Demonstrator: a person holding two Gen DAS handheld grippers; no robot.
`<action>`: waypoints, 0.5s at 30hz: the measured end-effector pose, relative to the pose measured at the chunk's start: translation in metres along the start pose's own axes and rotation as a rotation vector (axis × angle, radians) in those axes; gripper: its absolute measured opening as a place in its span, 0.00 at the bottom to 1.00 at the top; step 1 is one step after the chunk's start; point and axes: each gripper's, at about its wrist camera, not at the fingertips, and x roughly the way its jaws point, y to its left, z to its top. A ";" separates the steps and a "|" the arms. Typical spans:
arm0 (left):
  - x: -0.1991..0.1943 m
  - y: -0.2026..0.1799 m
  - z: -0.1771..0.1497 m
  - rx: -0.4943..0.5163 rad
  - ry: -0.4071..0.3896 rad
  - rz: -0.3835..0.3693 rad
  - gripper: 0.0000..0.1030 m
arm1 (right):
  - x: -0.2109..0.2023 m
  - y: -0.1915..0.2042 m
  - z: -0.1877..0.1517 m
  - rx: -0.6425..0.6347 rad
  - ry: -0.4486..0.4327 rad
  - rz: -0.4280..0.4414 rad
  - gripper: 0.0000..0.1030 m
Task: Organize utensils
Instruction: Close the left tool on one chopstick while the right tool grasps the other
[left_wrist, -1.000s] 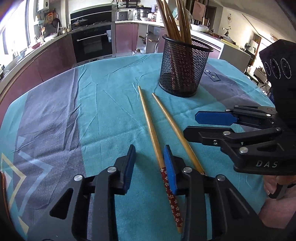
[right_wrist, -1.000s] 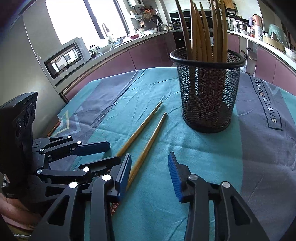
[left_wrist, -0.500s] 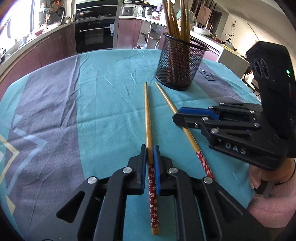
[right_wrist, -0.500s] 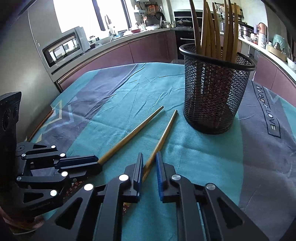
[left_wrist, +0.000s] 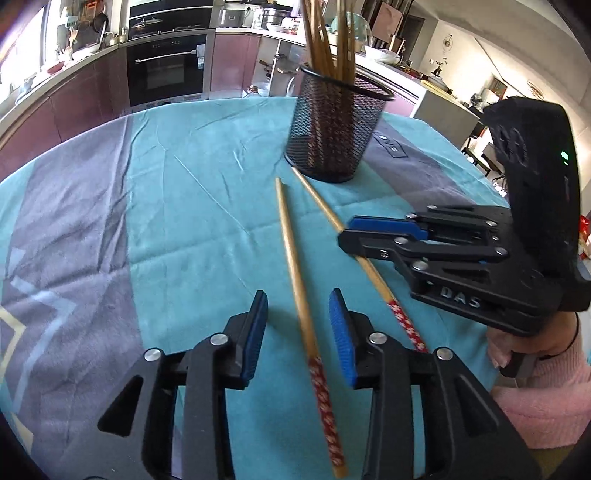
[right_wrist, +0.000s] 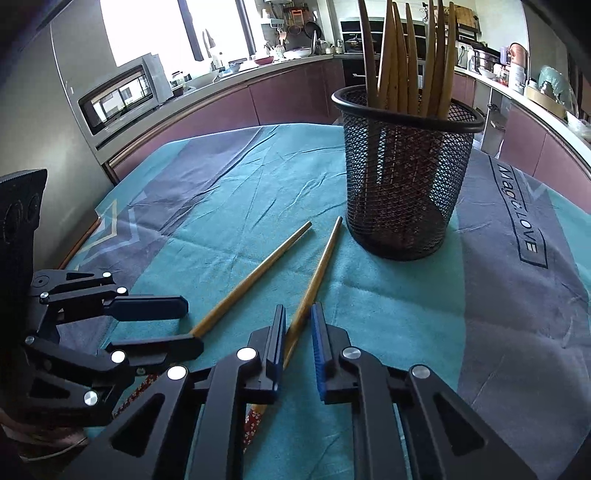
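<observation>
Two chopsticks lie on our teal cloth (left_wrist: 192, 206). From the left wrist, our left gripper (left_wrist: 298, 334) gapes wide around the left chopstick (left_wrist: 295, 266), untouched; the mesh holder (left_wrist: 334, 136) stands beyond. From the right wrist, our right gripper (right_wrist: 297, 345) is narrowed around the right chopstick (right_wrist: 314, 280); contact is unclear, its patterned end hidden.

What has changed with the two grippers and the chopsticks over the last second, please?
The left gripper closed on the left chopstick, then reopened, leaving it on the cloth. The right gripper narrowed around the right chopstick. The mesh holder stayed put.
</observation>
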 end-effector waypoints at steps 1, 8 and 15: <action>0.002 0.002 0.004 0.002 0.000 0.008 0.33 | 0.001 0.000 0.001 0.001 -0.001 -0.004 0.13; 0.018 0.003 0.023 0.032 0.001 0.043 0.34 | 0.006 -0.005 0.007 0.007 -0.003 -0.011 0.16; 0.028 0.001 0.035 0.043 0.000 0.070 0.31 | 0.010 -0.007 0.012 0.010 -0.005 -0.014 0.16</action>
